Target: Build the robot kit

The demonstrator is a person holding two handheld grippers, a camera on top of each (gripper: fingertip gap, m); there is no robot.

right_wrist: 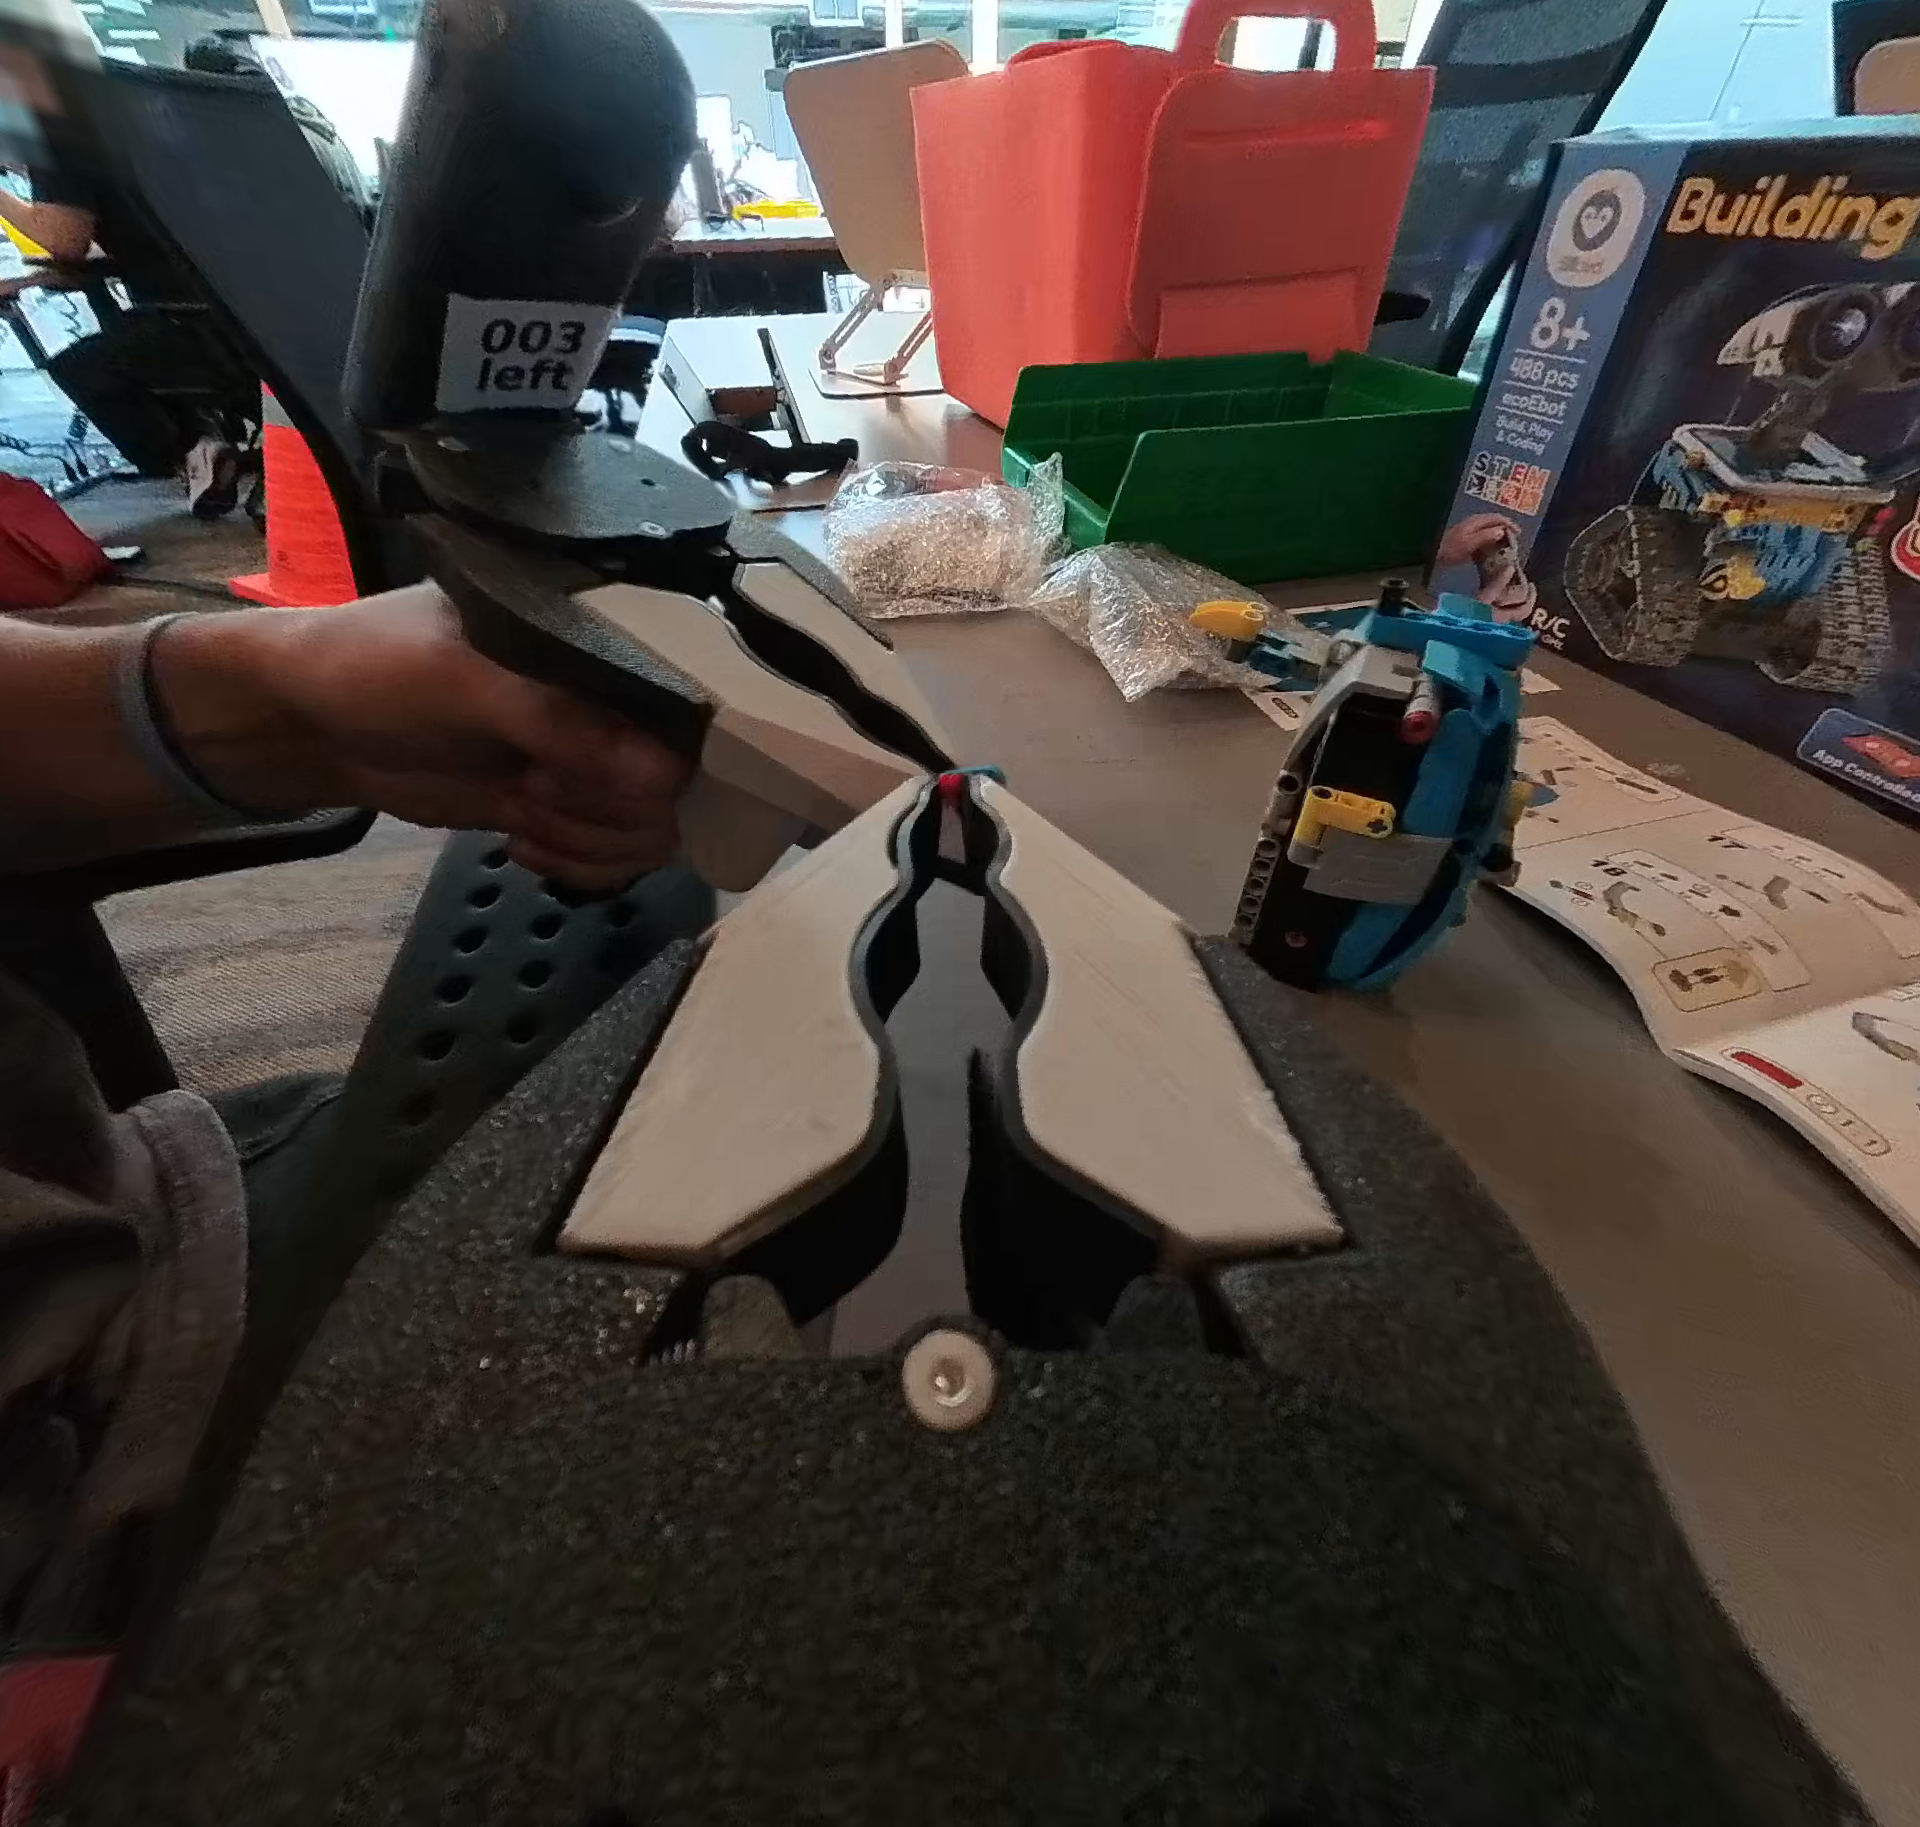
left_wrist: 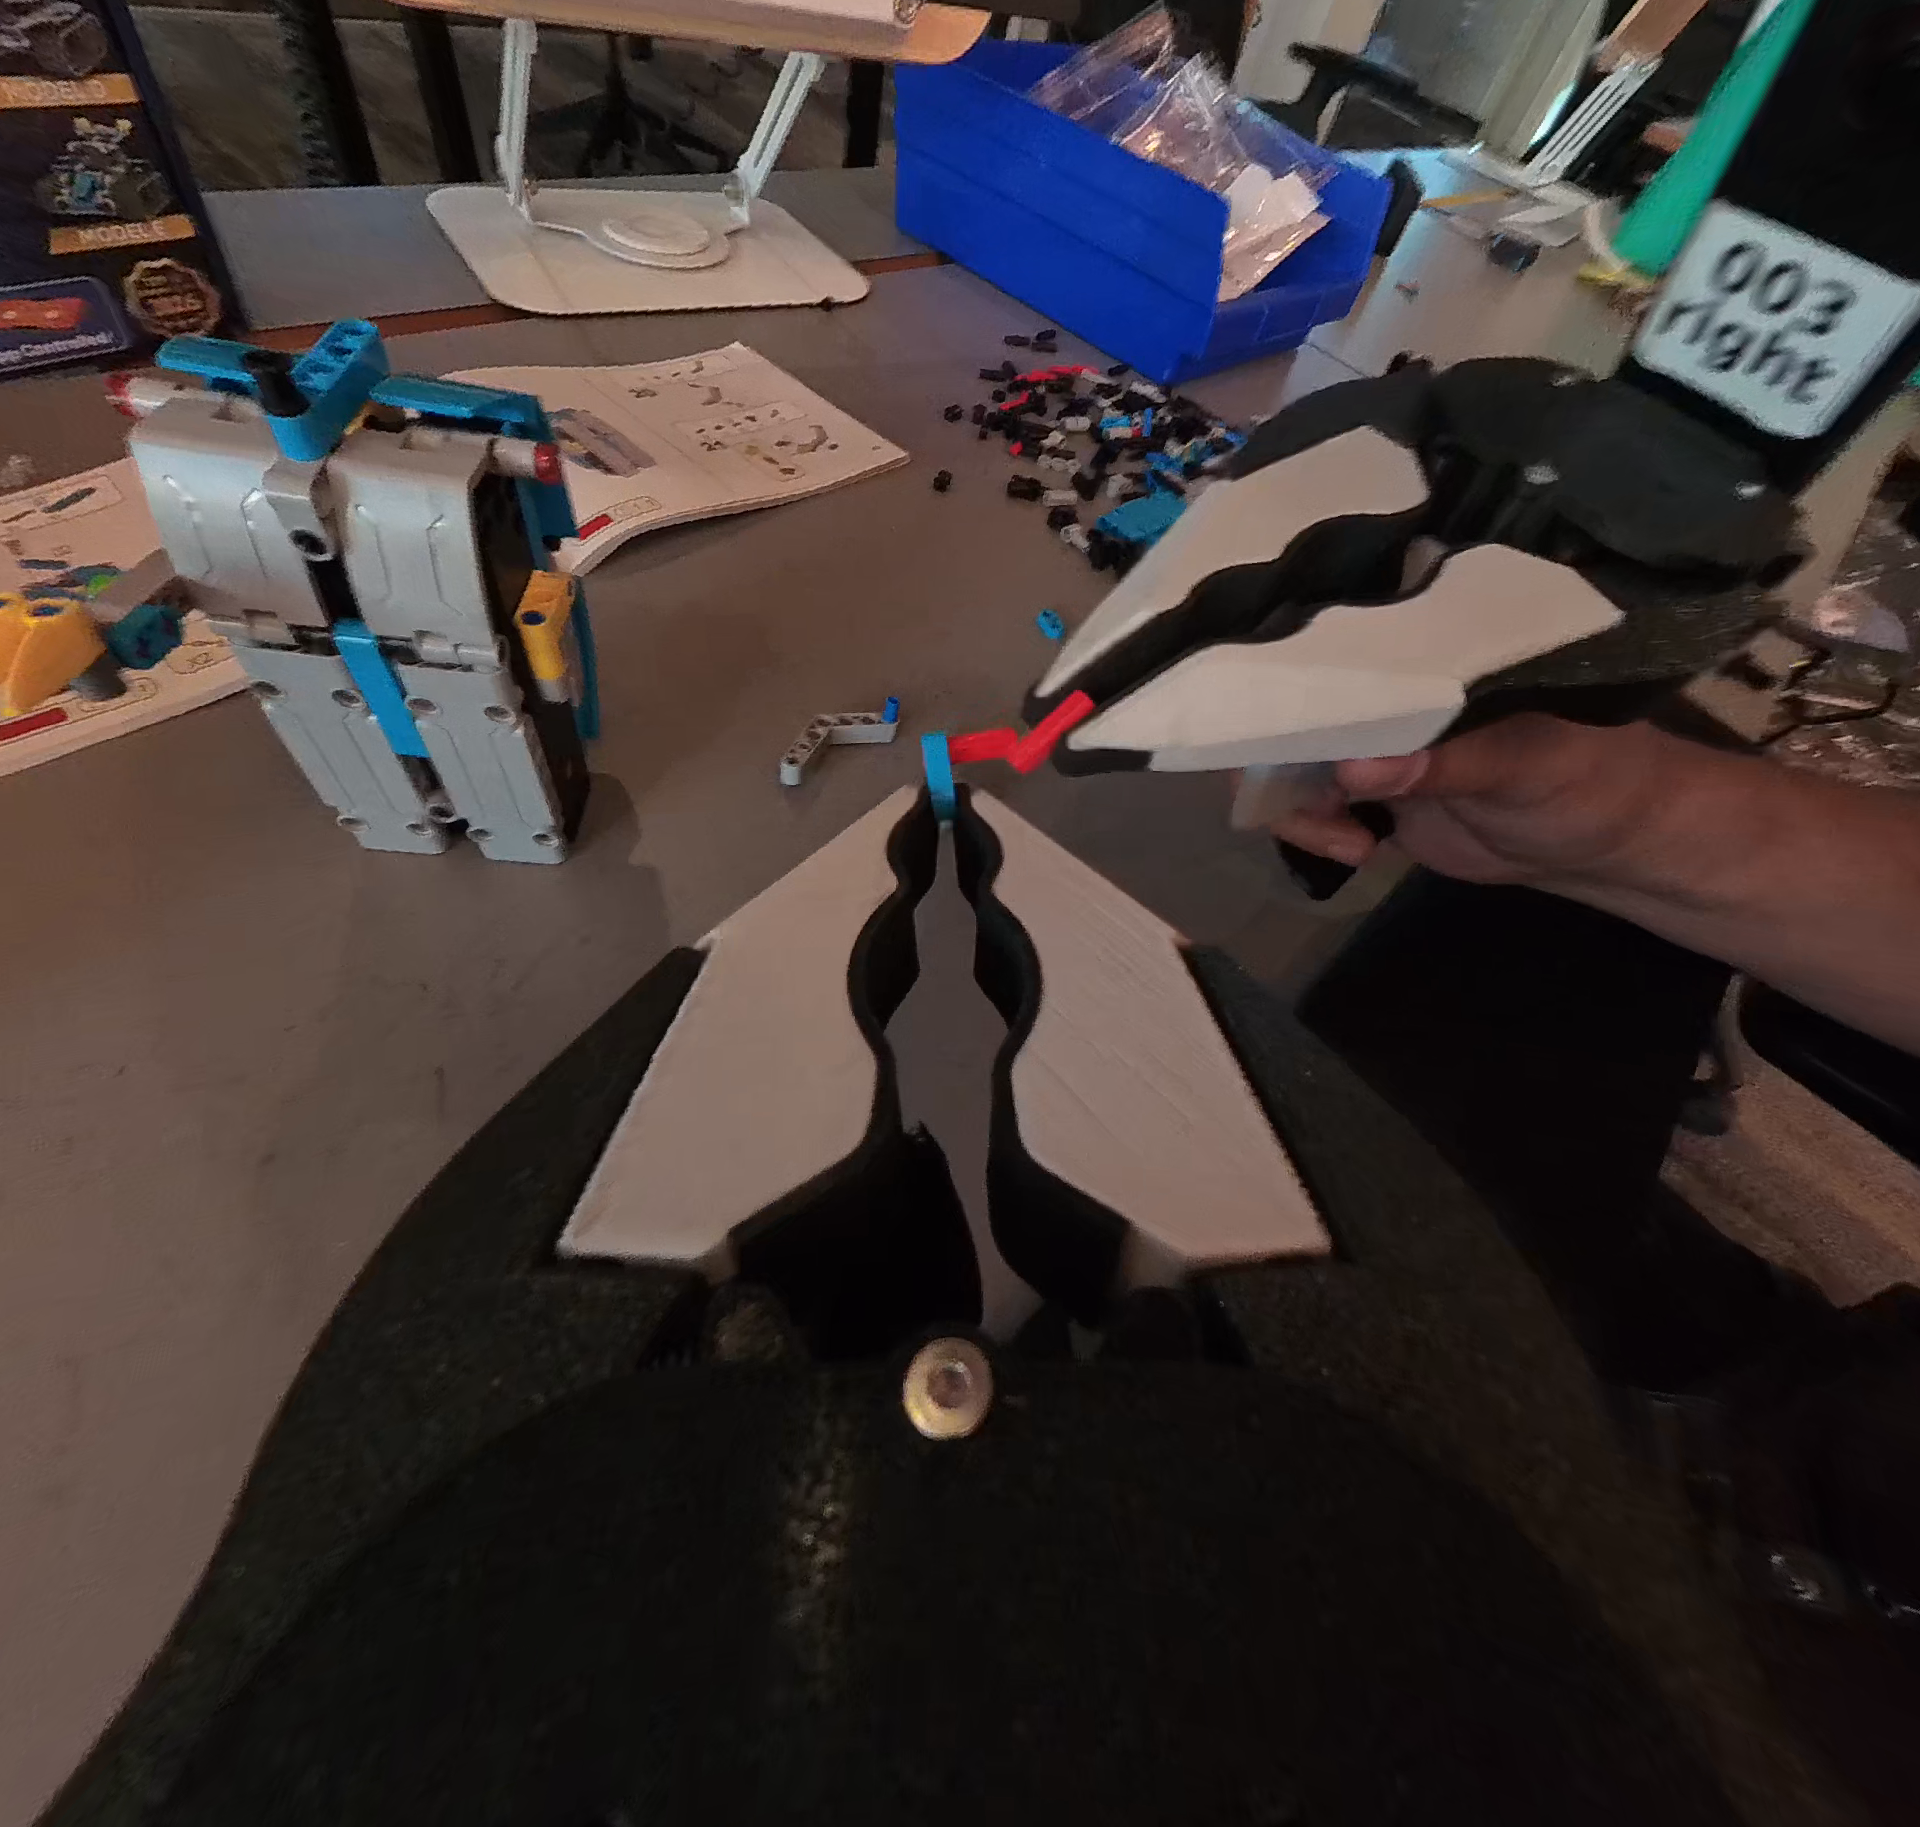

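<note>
Left tool: I see my left tool [left_wrist: 943, 803] clamped together on a small blue piece [left_wrist: 938, 767], which stands up out of its tips above the desk [left_wrist: 312, 1050].
Right tool: my right tool [left_wrist: 1055, 733] comes in from the right, held by a hand [left_wrist: 1455, 801], and is pinched on a bent red piece [left_wrist: 1023, 738]; in its own view I see only the red end [right_wrist: 948, 792] between its tips.
Join: the red piece touches the top of the blue piece, both lifted clear of the desk.
Below them: a grey angled beam [left_wrist: 836, 738] with a blue peg lies on the desk just behind the tips.
Model: a half-built grey and blue model [left_wrist: 364, 593] stands upright to my left.
Booklet: an open instruction booklet [left_wrist: 707, 437] lies behind the model.
Loose parts: I see a scatter of small black, blue and red parts [left_wrist: 1091, 427] in front of a blue bin [left_wrist: 1122, 219] that holds clear bags.
Right side: a green bin [right_wrist: 1247, 458], an orange bag [right_wrist: 1164, 208] and the kit's box [right_wrist: 1714, 427] sit farther back.
</note>
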